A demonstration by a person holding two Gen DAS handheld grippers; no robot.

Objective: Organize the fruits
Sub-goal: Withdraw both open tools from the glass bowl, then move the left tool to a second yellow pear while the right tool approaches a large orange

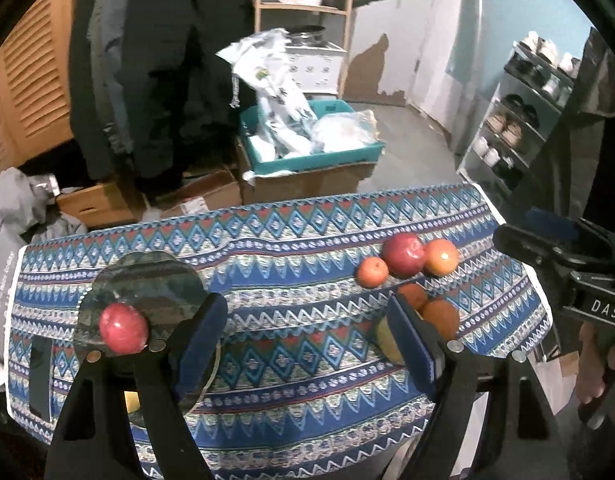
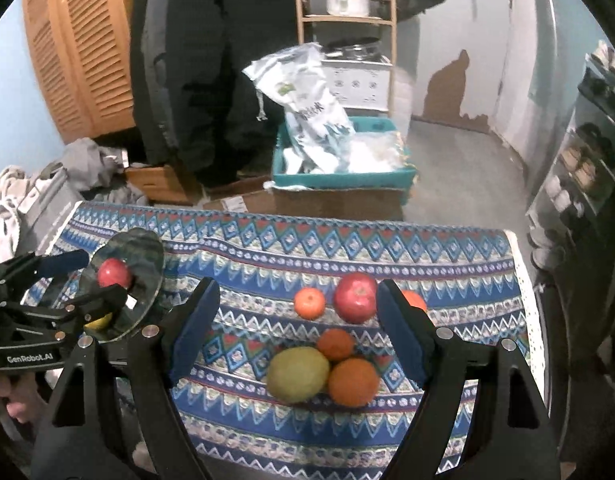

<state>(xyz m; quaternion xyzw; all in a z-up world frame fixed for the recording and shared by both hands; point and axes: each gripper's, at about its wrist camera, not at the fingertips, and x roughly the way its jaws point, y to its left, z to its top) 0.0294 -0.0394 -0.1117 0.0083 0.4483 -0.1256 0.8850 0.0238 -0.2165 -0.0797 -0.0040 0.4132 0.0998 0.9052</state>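
Observation:
A dark glass plate [image 1: 147, 280] at the table's left holds a red apple [image 1: 123, 328]; both also show in the right wrist view, plate [image 2: 143, 252] and apple [image 2: 114, 273], with something yellow [image 2: 99, 322] on the plate's near side. At the right lie a red apple [image 2: 355, 298], several oranges [image 2: 353, 376] and a yellow-green fruit [image 2: 297, 374]. My left gripper [image 1: 307, 340] is open and empty above the cloth between plate and fruit. My right gripper [image 2: 297, 332] is open and empty, hovering over the fruit pile.
The table wears a blue patterned cloth [image 2: 267, 248]. Behind it stand cardboard boxes [image 2: 339, 200] with a teal bin [image 2: 343, 176] of bags. A shoe rack [image 1: 515, 128] stands at the right, and clothes [image 2: 39, 188] lie at the left.

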